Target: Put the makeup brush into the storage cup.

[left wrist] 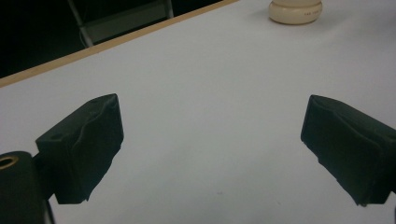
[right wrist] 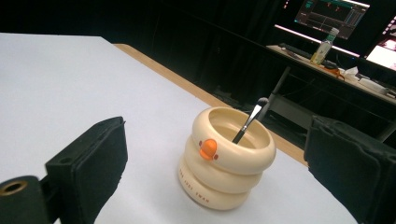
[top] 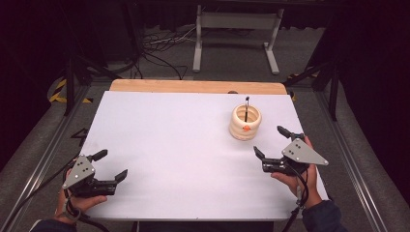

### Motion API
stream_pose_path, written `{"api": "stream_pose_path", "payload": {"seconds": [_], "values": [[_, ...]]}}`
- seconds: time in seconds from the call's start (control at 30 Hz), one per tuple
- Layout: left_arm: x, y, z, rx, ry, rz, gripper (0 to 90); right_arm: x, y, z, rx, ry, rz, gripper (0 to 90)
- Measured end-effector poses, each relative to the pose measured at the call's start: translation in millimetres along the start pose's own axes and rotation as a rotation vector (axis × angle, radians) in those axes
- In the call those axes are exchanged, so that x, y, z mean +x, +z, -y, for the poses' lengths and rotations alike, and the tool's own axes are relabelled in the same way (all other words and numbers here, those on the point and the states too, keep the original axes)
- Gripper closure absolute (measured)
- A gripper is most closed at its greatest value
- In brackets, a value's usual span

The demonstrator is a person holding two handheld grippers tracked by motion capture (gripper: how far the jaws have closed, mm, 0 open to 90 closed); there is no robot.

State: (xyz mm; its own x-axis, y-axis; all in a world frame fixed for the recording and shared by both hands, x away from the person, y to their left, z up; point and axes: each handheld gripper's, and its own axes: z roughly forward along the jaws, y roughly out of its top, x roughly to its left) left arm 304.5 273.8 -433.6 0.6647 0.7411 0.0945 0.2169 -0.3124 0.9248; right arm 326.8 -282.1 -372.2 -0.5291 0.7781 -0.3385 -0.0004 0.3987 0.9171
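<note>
Cream ringed holder (right wrist: 227, 158), perhaps ceramic

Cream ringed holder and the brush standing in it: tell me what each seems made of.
Cream ringed holder: probably glazed ceramic or glossy plastic, given its smooth surface with soft highlights. Brush: a dark, slim handle, material unclear, with a pale tuft that looks like bristles.

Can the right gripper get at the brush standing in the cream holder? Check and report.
Probably yes. The right gripper sits open just short of the cream holder, with bare white table between them. The brush leans above the rim, and nothing blocks a grab from above.
</note>
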Motion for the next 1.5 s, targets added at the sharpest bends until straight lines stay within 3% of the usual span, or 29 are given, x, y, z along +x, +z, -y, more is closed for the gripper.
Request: {"api": "stream_pose_path", "payload": {"seconds": [0.6, 1.1, 1.27, 1.5], "values": [[-0.8, 1.3, 0.7, 0.009, 0.005, 0.005, 6.3, 7.0, -8.0, 19.0, 0.047, -0.019, -0.010, 6.3], [-2.2, 4.2, 0.1, 0.011, 0.006, 0.013, 6.2, -0.4, -28.2, 42.0, 0.098, -0.008, 0.011, 6.0], [-1.6, 4.8, -0.7, 0.011, 0.005, 0.014, 6.2, -2.9, -37.1, 56.0, 0.142, -0.019, 0.026, 5.8], [-0.8, 6.8, -2.0, 0.009, 0.006, 0.014, 6.1, -4.3, -47.4, 73.3, 0.169, 0.029, 0.036, 5.6]]}}
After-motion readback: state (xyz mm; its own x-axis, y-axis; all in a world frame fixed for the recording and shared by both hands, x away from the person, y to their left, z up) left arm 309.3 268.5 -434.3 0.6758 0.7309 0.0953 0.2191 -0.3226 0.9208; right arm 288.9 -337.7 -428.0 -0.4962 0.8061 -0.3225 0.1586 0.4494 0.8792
